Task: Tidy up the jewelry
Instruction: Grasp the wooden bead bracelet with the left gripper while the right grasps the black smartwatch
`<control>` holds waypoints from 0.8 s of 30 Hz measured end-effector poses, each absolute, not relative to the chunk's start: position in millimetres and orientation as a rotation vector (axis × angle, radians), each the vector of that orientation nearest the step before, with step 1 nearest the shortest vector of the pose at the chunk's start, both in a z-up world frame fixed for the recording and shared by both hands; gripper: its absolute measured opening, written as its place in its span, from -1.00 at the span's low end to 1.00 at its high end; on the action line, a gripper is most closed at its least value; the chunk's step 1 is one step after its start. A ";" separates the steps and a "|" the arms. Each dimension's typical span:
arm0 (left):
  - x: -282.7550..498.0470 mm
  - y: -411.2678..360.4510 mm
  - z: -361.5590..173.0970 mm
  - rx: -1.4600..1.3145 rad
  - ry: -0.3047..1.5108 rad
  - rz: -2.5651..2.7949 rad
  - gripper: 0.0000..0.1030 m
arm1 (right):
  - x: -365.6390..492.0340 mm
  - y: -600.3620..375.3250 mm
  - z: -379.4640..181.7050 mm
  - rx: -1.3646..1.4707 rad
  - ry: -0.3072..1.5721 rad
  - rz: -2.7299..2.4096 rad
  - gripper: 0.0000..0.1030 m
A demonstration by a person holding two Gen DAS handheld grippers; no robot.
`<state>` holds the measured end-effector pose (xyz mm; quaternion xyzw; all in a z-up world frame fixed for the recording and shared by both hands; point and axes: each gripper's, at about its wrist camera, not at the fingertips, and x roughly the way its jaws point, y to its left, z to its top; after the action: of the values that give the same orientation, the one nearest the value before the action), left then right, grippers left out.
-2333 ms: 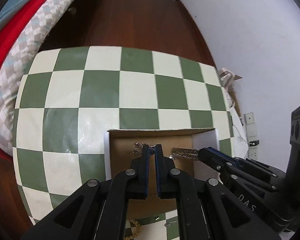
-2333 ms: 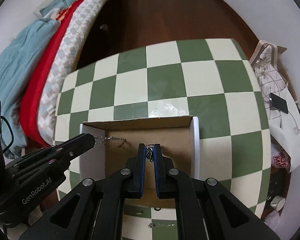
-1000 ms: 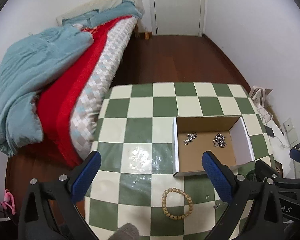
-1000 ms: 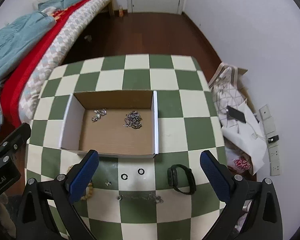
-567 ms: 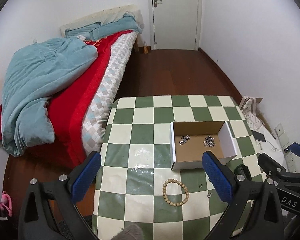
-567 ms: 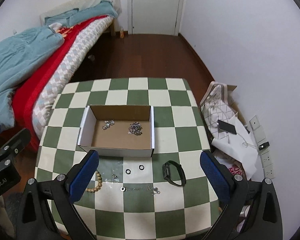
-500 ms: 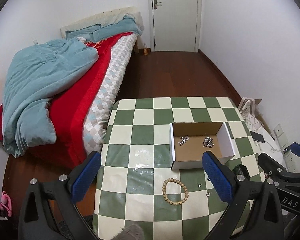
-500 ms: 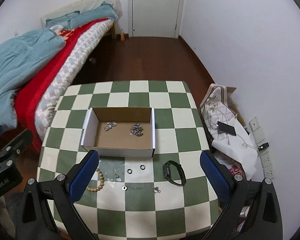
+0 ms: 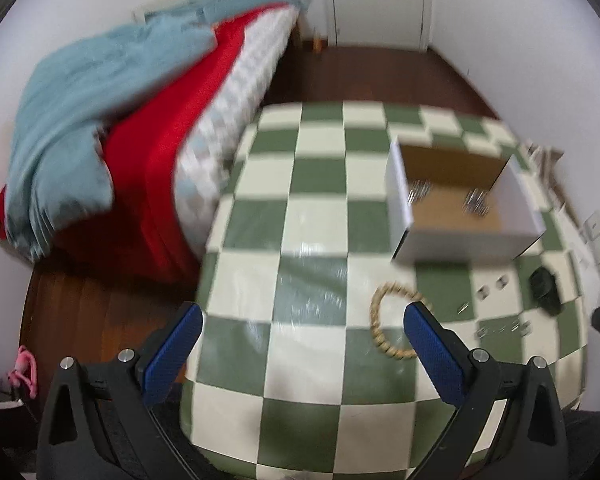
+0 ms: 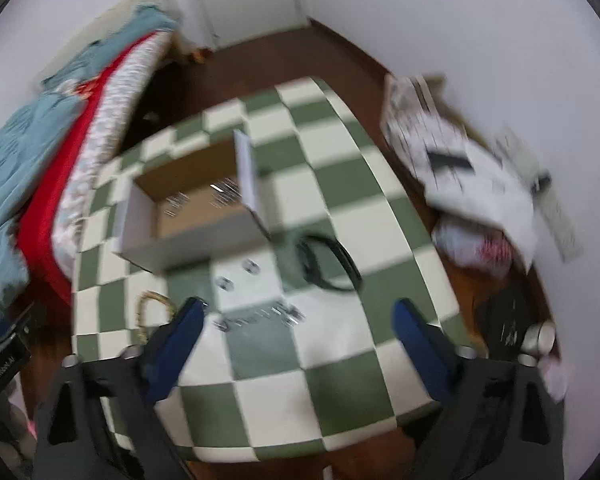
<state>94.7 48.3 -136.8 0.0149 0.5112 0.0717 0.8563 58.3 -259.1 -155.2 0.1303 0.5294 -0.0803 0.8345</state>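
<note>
Now both tools up above the checkered surface [image 9: 320, 216], left tool [image 9: 300, 344] wide open and empty, right tool [image 10: 296, 328] open, jaws just closing a bit with nothing between, two chains in the box [image 9: 460, 240], bead bracelet [image 9: 384, 328], black band [image 10: 328, 264] and a chain [image 10: 260, 316] near it.

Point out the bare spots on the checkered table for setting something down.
Free: the table's bed-side half, left of the box and bead bracelet. Crowded: the strip in front of the box, with rings, chain and black band.
</note>
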 end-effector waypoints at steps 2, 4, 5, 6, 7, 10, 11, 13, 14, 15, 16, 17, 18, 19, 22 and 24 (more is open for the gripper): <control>100.2 47.3 -155.9 0.020 1.113 0.145 0.96 | 57.5 -271.2 -176.8 0.298 1.149 -0.194 0.49; 106.2 44.1 -174.3 0.014 1.156 0.137 0.92 | 59.8 -282.5 -196.3 0.309 1.166 -0.216 0.49; 109.3 43.0 -182.9 0.012 1.174 0.136 0.84 | 62.1 -286.8 -201.4 0.313 1.169 -0.223 0.49; 114.1 41.3 -192.8 0.009 1.197 0.130 0.75 | 64.2 -291.8 -207.9 0.323 1.169 -0.231 0.49; 117.4 39.9 -199.8 0.005 1.215 0.124 0.71 | 67.0 -296.2 -213.4 0.331 1.168 -0.243 0.49; 125.4 36.1 -214.6 -0.013 1.248 0.112 0.60 | 78.5 -304.1 -224.3 0.343 1.173 -0.261 0.49; 127.5 34.9 -217.9 -0.015 1.255 0.112 0.60 | 82.5 -306.5 -228.2 0.348 1.174 -0.264 0.49; 130.8 30.6 -223.4 -0.017 1.261 0.100 0.59 | 90.5 -309.9 -234.8 0.350 1.178 -0.270 0.48; 132.2 28.5 -225.3 -0.013 1.265 0.098 0.57 | 94.8 -311.1 -236.8 0.353 1.180 -0.269 0.45; 133.2 27.0 -226.7 -0.011 1.269 0.095 0.50 | 97.8 -311.7 -238.5 0.354 1.182 -0.269 0.42; 133.8 25.0 -228.2 -0.010 1.273 0.088 0.45 | 100.8 -312.2 -240.7 0.355 1.185 -0.269 0.42; 134.5 22.8 -229.2 -0.007 1.276 0.083 0.33 | 104.1 -312.6 -242.9 0.357 1.187 -0.267 0.39; 134.8 20.6 -230.9 0.001 1.280 0.078 0.22 | 107.3 -312.5 -245.0 0.360 1.190 -0.264 0.37; 134.8 18.5 -231.6 0.004 1.278 0.070 0.17 | 110.2 -311.8 -246.8 0.361 1.192 -0.260 0.36; 134.3 13.3 -229.7 0.014 1.259 0.046 -0.15 | 116.0 -310.4 -251.0 0.357 1.196 -0.252 0.28; 134.7 7.9 -228.2 0.024 1.254 0.027 -0.58 | 119.0 -309.1 -253.7 0.356 1.200 -0.244 0.15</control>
<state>134.7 7.9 -228.2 0.0110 0.5867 0.0126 0.8096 119.0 -309.1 -253.7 0.1662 0.5602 -0.1138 0.8035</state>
